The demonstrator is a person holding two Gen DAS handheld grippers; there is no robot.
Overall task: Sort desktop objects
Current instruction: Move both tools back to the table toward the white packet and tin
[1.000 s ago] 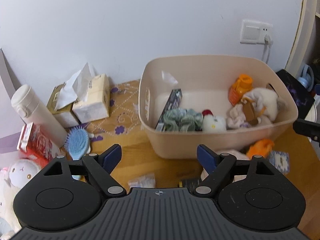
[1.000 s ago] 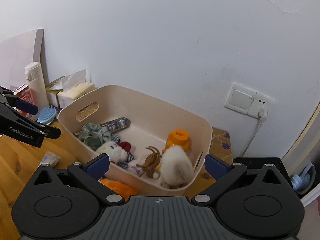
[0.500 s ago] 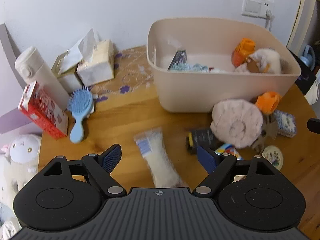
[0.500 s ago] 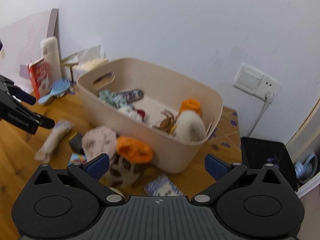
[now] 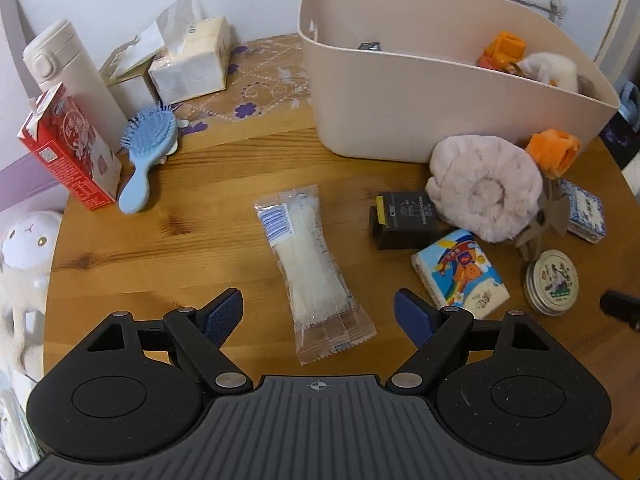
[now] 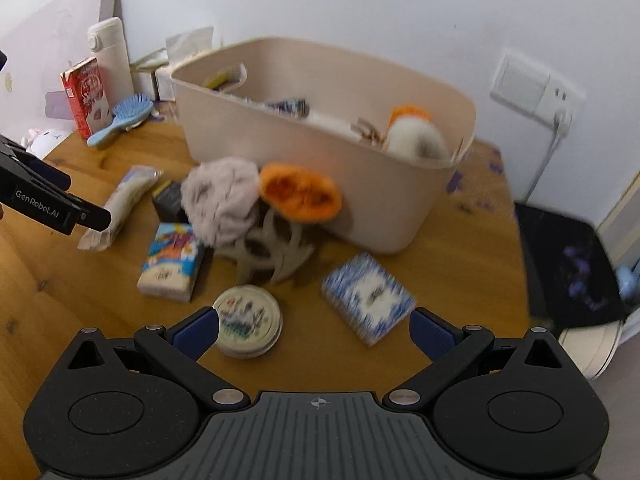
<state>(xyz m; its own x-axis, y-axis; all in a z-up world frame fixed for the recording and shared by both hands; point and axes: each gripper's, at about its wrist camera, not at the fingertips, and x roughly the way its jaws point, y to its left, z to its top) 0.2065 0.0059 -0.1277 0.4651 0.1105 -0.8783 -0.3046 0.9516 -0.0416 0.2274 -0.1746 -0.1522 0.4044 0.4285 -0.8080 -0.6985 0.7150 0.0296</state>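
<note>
A beige bin (image 5: 440, 92) (image 6: 400, 184) stands at the back of the wooden table and holds several small items. In front of it lie a clear packet (image 5: 312, 272) (image 6: 124, 196), a black box (image 5: 404, 216), a pink fluffy roll (image 5: 484, 188) (image 6: 220, 196), an orange plush (image 5: 554, 152) (image 6: 300, 192), a colourful tissue pack (image 5: 460, 276) (image 6: 172, 260), a round tin (image 5: 552, 280) (image 6: 248, 320) and a blue-white pack (image 5: 584, 212) (image 6: 368, 296). My left gripper (image 5: 318, 312) is open above the packet's near end. My right gripper (image 6: 314, 330) is open, above the tin and the blue-white pack.
At the left stand a red carton (image 5: 68, 148), a white flask (image 5: 76, 76), tissue boxes (image 5: 188, 60) and a blue hairbrush (image 5: 144, 152). A white plush (image 5: 28, 240) sits at the table's left edge. A black chair (image 6: 568, 268) is at the right.
Both grippers have tilted down and pulled back from the bin toward the table. The items on the table in front of the bin have come into view below them.
</note>
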